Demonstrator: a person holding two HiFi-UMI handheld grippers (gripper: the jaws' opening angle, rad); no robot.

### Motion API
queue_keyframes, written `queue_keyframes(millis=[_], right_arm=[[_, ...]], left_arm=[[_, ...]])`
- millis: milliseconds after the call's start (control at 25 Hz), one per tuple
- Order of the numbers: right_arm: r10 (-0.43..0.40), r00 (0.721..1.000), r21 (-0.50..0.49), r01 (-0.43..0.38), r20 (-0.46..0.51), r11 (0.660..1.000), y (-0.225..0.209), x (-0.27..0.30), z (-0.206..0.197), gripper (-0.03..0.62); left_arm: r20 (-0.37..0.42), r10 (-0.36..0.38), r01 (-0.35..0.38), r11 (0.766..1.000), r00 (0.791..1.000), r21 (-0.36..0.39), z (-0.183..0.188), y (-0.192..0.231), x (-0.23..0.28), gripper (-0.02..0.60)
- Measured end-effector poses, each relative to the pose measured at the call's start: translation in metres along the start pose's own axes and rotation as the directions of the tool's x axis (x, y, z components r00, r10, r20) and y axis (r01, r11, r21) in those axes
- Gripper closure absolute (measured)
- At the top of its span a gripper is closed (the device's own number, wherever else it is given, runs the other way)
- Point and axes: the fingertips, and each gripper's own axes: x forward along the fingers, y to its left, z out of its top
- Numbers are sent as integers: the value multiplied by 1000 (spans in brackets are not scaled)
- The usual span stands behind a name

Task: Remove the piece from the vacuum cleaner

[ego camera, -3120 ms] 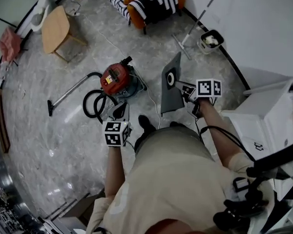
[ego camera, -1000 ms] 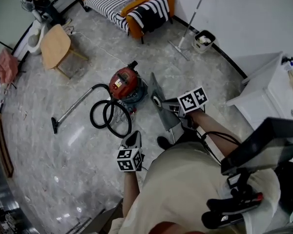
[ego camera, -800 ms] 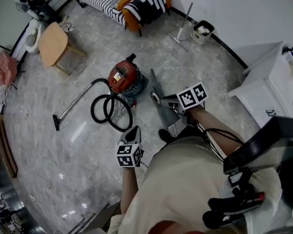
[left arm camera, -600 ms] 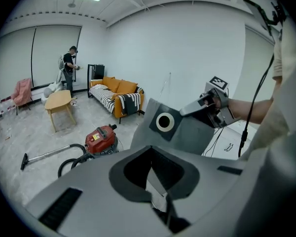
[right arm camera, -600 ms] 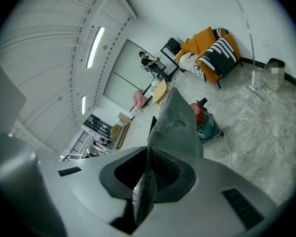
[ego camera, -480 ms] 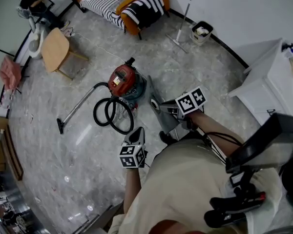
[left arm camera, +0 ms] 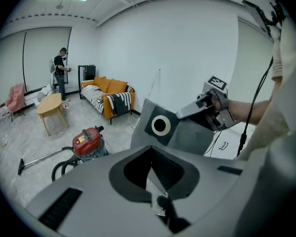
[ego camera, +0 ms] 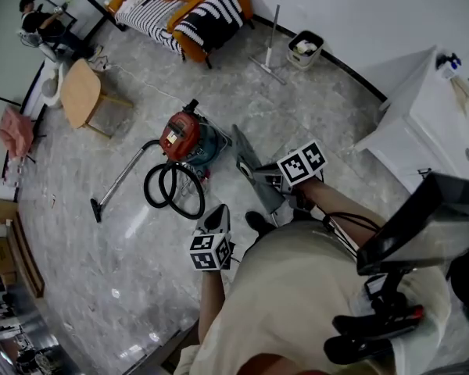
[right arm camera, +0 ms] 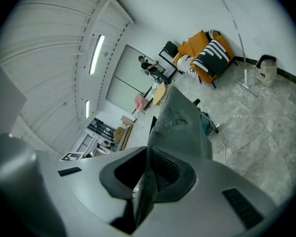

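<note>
Vacuum (ego camera: 181, 135), red, upright on the floor, well apart from both grippers; black hose (ego camera: 172, 192) coiled just beside it, wand (ego camera: 119, 184) stretched out to the left.

Around it, by size:
- Orange sofa (ego camera: 180, 10) with a striped throw, against the far wall.
- White cabinet (ego camera: 430, 123) at the right.
- Small wooden table (ego camera: 80, 92) at the left, a pink cloth (ego camera: 16, 131) beyond it.
- Grey bag (ego camera: 250, 166), off the vacuum and up in the air, hanging between the right gripper and the vacuum; shows a pale ring on a dark patch in the left gripper view; blocks most of the vacuum in the right gripper view.
- Bucket (ego camera: 305, 48) by the wall, with a mop (ego camera: 275, 14) leaning beside it.
- Black shoe (ego camera: 258, 223) below the bag.

Right gripper (ego camera: 262, 176): clamped on the bag's edge, fabric pinched between the pads.
Left gripper (ego camera: 217, 211): lower and to the left, jaws together, nothing between them, touching nothing.

Floor (ego camera: 313, 116): grey marbled tile, glossy. White wall (ego camera: 359, 6) behind, strip lights on the ceiling, a person (left arm camera: 61, 70) standing at the far end near the sofa.
</note>
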Motion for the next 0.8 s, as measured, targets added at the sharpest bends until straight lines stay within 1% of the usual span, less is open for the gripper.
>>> queue_keyframes(millis=[200, 440, 600, 800], right_arm=[[10, 999, -8, -10, -37, 1000, -9, -22, -11, 562], [36, 995, -19, -38, -90, 999, -19, -30, -22, 562], [33, 994, -25, -36, -108, 999, -22, -24, -21, 562], [34, 993, -42, -40, -116, 998, -17, -5, -15, 562]], left_arm=[[-2, 33, -33, 999, 999, -19, -3, -25, -1, 578], [-17, 87, -88, 994, 996, -65, -19, -40, -7, 578], [-24, 113, -114, 990, 993, -82, -25, -34, -12, 578], [-25, 129, -131, 987, 991, -93, -27, -11, -17, 578]])
